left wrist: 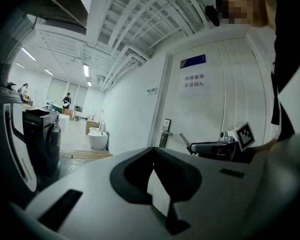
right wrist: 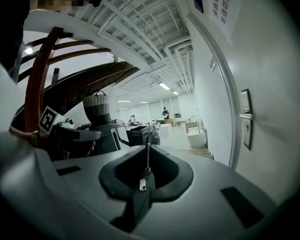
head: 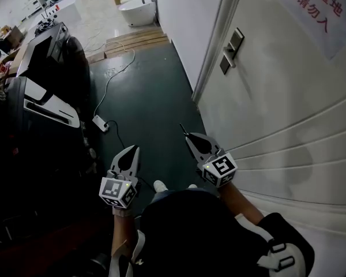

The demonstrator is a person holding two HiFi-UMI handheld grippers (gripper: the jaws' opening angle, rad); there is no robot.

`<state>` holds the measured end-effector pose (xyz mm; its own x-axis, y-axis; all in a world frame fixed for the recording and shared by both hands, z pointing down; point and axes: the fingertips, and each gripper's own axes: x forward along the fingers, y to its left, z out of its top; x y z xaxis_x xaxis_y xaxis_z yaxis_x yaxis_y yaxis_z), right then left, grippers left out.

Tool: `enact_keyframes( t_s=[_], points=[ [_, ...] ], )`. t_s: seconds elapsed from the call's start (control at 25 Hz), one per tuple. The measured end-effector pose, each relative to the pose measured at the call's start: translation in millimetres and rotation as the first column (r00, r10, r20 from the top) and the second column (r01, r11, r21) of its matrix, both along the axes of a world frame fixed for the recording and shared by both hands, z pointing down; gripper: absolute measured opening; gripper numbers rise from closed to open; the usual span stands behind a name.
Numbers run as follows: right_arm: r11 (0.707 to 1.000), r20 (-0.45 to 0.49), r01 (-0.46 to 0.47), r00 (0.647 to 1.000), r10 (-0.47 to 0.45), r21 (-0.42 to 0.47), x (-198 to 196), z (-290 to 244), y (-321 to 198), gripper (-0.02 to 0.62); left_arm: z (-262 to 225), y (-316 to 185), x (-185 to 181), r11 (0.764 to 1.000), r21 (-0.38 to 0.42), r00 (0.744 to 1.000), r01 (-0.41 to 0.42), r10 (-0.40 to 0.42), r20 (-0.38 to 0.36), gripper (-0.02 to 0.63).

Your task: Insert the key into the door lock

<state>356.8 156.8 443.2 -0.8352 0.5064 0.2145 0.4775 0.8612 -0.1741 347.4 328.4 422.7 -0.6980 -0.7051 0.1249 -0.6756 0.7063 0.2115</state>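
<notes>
The white door (head: 288, 114) fills the right of the head view, and its metal lock plate with handle (head: 230, 52) sits well ahead of both grippers. My right gripper (head: 188, 136) is shut on a key (head: 183, 128), whose thin blade points forward, short of the lock. In the right gripper view the key (right wrist: 147, 159) stands upright between the closed jaws and the lock (right wrist: 246, 119) lies off to the right. My left gripper (head: 136, 149) hangs beside it, shut and empty. From the left gripper view the lock (left wrist: 165, 129) is ahead and the right gripper (left wrist: 190, 145) is to its right.
A white power strip (head: 101, 123) and its cable lie on the dark green floor. Black machines (head: 40, 97) line the left side. Wooden boards (head: 135, 41) and white bathroom fixtures (head: 135, 7) stand at the far end. A sign with red print (head: 314, 4) hangs on the door.
</notes>
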Motion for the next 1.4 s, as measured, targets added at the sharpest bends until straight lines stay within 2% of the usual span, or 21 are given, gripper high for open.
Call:
enact_keyframes(
  t_s=[0.2, 0.32, 0.6, 0.8, 1.12, 1.24, 1.4],
  points=[
    [1.000, 0.002, 0.008, 1.000, -0.009, 0.006, -28.3, -2.5, 37.2, 0.034, 16.1, 43.8, -23.2, 1.000, 0.002, 1.000, -0.002, 0.002, -0.007, 0.008],
    [1.000, -0.017, -0.022, 1.000, 0.022, -0.001, -45.0, 0.9, 52.9, 0.034, 27.7, 67.0, -39.3, 1.000, 0.003, 1.000, -0.010, 0.010, -0.016, 0.008],
    [0.996, -0.040, -0.092, 0.995, 0.092, 0.009, -89.9, 9.0, 51.3, 0.034, 35.1, 79.2, -86.3, 0.999, 0.026, 0.999, -0.035, 0.036, -0.041, 0.008],
    [0.992, -0.047, -0.128, 0.991, 0.127, -0.009, -136.9, 28.3, 29.6, 0.034, 43.8, 63.6, -138.1, 0.998, 0.043, 0.993, -0.051, 0.055, -0.106, 0.008],
    [0.984, -0.066, -0.172, 0.983, 0.169, -0.037, -242.3, 34.5, -14.5, 0.034, 31.1, 2.0, -261.5, 0.991, -0.001, 0.987, -0.136, 0.136, -0.086, 0.008],
    [0.979, -0.071, -0.194, 0.979, 0.190, -0.053, -278.6, 35.2, -36.8, 0.034, 34.1, -25.4, -307.4, 0.984, -0.015, 0.983, -0.178, 0.177, -0.048, 0.008],
    [0.971, -0.082, -0.232, 0.971, 0.226, -0.066, -316.1, 37.1, -68.4, 0.034, 34.8, -70.6, -354.2, 0.970, -0.031, 0.969, -0.242, 0.240, -0.050, 0.008]
  ],
)
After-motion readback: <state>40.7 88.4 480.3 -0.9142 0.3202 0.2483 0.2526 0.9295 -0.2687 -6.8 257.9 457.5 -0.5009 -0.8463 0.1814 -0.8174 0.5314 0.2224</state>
